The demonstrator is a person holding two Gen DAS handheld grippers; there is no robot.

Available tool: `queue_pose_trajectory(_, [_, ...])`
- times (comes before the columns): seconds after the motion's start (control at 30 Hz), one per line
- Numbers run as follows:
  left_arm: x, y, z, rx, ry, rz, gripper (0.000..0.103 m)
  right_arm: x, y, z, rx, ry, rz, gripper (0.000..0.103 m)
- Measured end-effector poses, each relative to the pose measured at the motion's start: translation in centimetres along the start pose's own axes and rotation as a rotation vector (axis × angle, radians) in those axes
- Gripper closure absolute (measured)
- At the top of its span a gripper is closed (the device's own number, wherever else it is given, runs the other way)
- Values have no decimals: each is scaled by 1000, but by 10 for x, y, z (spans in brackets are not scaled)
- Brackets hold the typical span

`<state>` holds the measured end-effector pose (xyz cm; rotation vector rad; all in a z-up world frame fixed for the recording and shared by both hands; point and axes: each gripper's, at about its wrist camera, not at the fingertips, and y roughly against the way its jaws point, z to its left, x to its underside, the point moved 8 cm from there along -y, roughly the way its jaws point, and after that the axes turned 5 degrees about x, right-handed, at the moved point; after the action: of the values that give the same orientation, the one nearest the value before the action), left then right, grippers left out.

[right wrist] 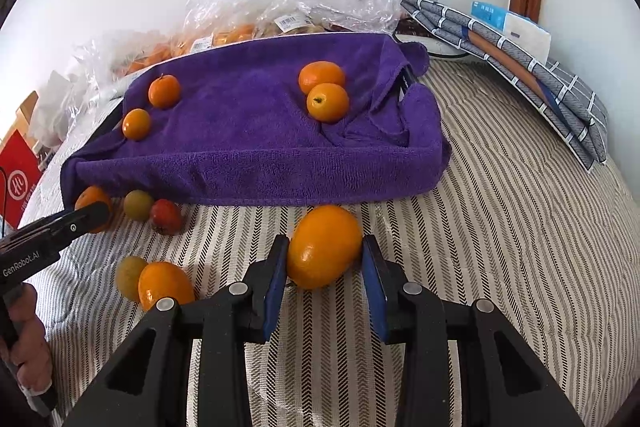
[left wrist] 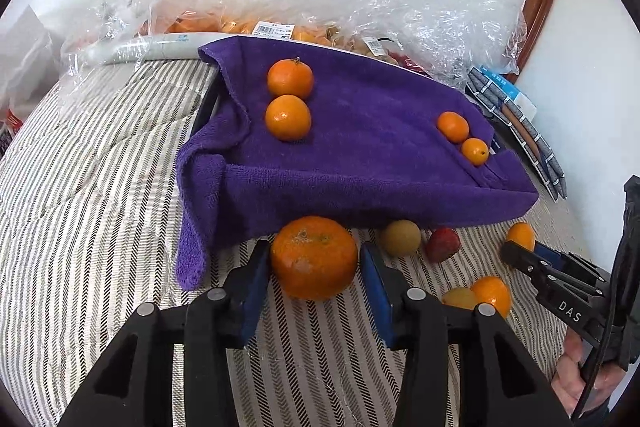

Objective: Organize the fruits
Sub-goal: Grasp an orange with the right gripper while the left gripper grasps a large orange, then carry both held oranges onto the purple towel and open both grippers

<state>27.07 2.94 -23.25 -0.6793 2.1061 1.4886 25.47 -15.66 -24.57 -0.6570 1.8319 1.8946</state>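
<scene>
A purple towel (left wrist: 360,147) covers a raised tray on the striped bed; it also shows in the right wrist view (right wrist: 248,147). Two mandarins (left wrist: 289,95) sit at its left, two kumquats (left wrist: 464,137) at its right. My left gripper (left wrist: 314,261) has its blue pads against a large mandarin (left wrist: 314,259) on the bed. My right gripper (right wrist: 325,251) has its pads around a big kumquat (right wrist: 324,247). Loose on the bed are a yellow-green fruit (left wrist: 400,238), a red fruit (left wrist: 442,245) and another kumquat (right wrist: 165,285).
Clear plastic bags of fruit (left wrist: 280,11) lie behind the towel against the white wall. Folded grey cloths (right wrist: 520,67) lie at the right. A red box (right wrist: 18,179) stands at the left. Striped bedding (right wrist: 500,227) spreads all around.
</scene>
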Motion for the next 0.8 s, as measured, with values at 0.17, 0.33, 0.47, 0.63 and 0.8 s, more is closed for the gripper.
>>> queue_pose_trajectory(0.17, [0,0,-2,3,-11,3,54,0,0,0,4,4,-1,66])
queue_pose_trajectory(0.33, [1,2,1,19,7,-6,60,0,2,-6,-22,-35,-10,68])
queue_pose_trajectory(0.47, [0,5,4,31,25,-29,63,-1,7,-6,-64,-51,-38,68])
queue_pose_trajectory(0.63, [-3,13,-1,50,5,-76,63,-2,13,-3,-93,-51,-59,68])
queue_pose_trajectory(0.8, [-8,27,-7,51,-25,-144,63,-2,15,-6,-76,-59,-65,68])
